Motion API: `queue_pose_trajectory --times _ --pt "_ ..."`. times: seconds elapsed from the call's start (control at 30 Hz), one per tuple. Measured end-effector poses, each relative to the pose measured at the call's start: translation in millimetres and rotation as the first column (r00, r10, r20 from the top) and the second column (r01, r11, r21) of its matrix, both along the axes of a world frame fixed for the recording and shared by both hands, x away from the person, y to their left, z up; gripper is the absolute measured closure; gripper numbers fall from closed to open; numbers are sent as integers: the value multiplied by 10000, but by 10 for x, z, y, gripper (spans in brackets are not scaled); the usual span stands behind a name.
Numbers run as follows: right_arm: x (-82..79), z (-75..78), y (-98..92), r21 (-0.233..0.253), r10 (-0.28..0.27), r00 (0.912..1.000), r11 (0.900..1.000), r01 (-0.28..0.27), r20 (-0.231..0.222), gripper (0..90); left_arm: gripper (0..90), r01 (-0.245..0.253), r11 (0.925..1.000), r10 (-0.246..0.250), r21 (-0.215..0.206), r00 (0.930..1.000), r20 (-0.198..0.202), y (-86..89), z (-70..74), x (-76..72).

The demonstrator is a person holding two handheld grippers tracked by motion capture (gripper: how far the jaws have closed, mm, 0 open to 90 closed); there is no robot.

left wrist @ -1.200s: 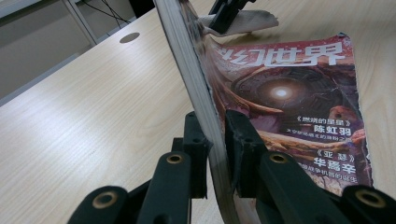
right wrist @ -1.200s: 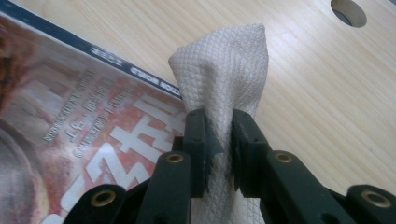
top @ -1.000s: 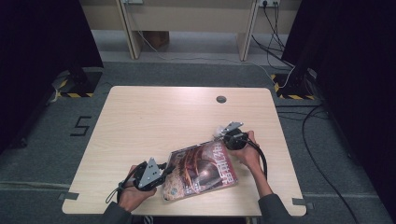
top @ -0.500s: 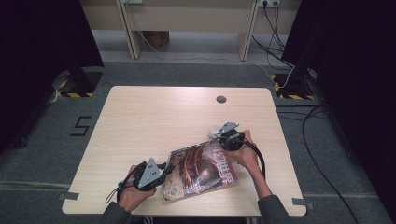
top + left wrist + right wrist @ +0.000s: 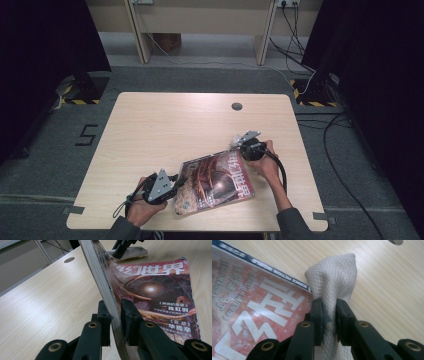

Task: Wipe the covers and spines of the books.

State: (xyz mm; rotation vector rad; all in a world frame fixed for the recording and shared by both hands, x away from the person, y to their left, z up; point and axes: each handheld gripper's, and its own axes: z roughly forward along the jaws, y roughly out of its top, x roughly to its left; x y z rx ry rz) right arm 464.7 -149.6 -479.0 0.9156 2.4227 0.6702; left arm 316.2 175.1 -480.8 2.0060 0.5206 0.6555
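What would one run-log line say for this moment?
left gripper: shut on magazine edge, lifted | right gripper: shut on cloth at magazine's top corner | table: wooden

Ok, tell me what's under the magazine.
The magazine lies on the table; bare wood shows all around it. The left gripper lifts one edge. Whatever lies beneath the flat part is covered.

A light wooden table (image 5: 165, 135) with a round cable hole (image 5: 237, 106) near its far edge stands on grey carpet (image 5: 45, 165). Black curtains (image 5: 45, 40) fill the upper left and right of the frame, with a pale desk frame (image 5: 200, 15) between them at top centre. Black cables (image 5: 345, 150) trail across the floor at right, and a number 5 (image 5: 87, 135) is marked at left.
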Motion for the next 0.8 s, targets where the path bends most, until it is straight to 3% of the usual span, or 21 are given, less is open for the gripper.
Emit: queue_pose_trajectory --times 0.17,0.8 --pt "-33 33 58 -52 288 9996 9996 -288 64 783 780 7 10000 -7 31 10000 6 3 1 -2" --pt "-262 222 335 616 1283 9912 9896 -1302 335 782 770 -41 10000 40 75 10000 30 13 0 0"
